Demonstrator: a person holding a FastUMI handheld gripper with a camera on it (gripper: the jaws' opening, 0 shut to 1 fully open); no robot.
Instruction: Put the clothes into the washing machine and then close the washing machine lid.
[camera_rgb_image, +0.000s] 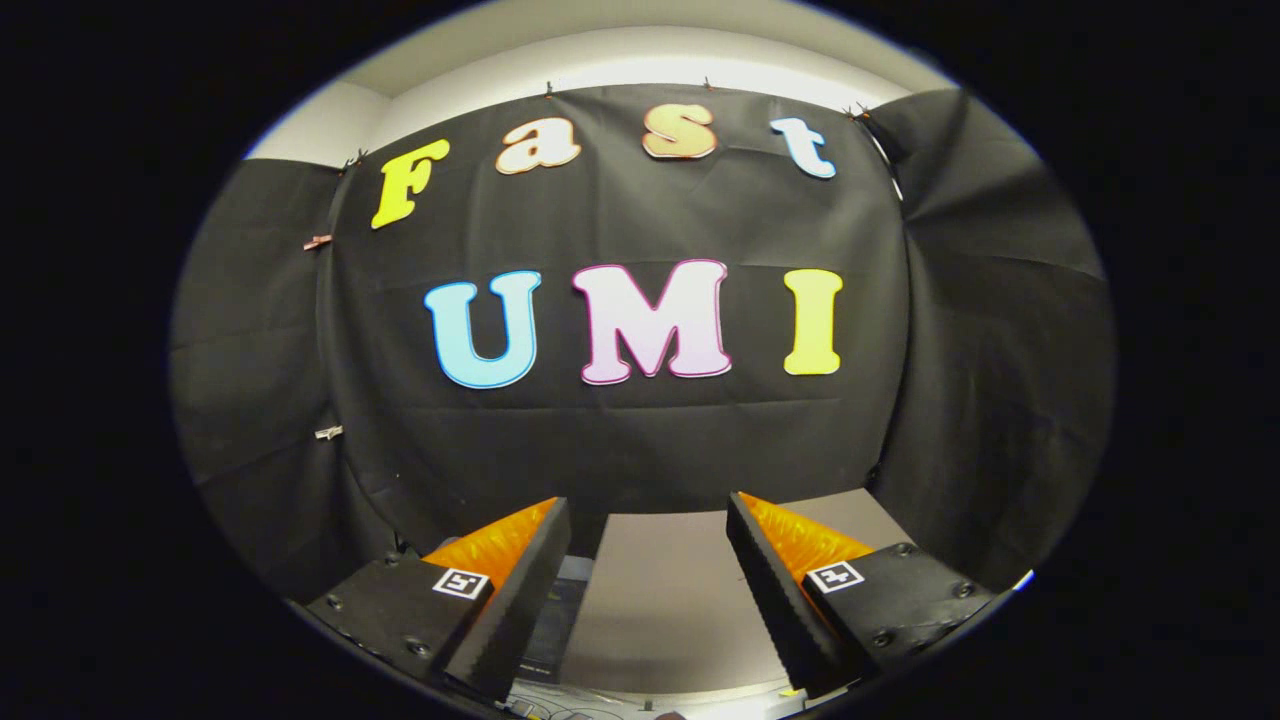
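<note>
A: Tongs (648, 520) wide open, empty, aimed at the black cloth wall (620, 450) beyond the pale flat tabletop (655, 600).

B: Clothes and washing machine unlocated; any blind descent risks missing them.

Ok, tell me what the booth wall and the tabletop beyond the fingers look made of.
Booth wall: matte black cloth, judging by creases, folds and clips along its edges. Tabletop: smooth pale board, probably laminate, with a soft sheen; uncertain. The gripper is open, nothing between its fingers.
</note>
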